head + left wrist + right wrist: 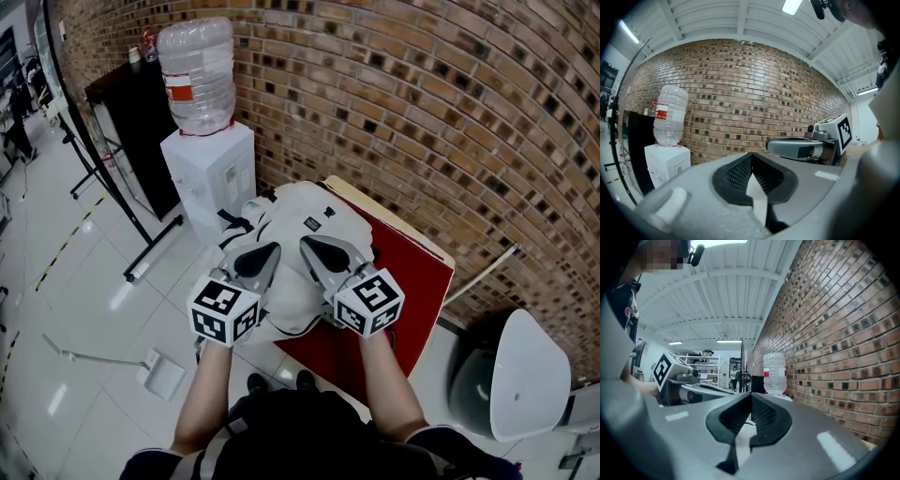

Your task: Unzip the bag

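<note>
A cream-white backpack (302, 217) lies on a red table top (417, 281) against the brick wall; I cannot make out its zipper. Both grippers hover side by side over the bag's near part, pointing away from me. The left gripper (270, 253) is shut, its dark pads meeting at the tip (751, 158) with nothing between them. The right gripper (310, 246) is also shut and empty, pads together (750, 397). Each gripper view shows the other gripper alongside: the right gripper (771, 146) and the left gripper (701, 386). The grippers hide the bag's near part.
A white water dispenser (211, 173) with a large clear bottle (195, 75) stands just left of the table. Behind it is a black cabinet (131, 127). A dustpan (166, 377) lies on the tiled floor at the left. A white-lidded bin (525, 375) sits at the right.
</note>
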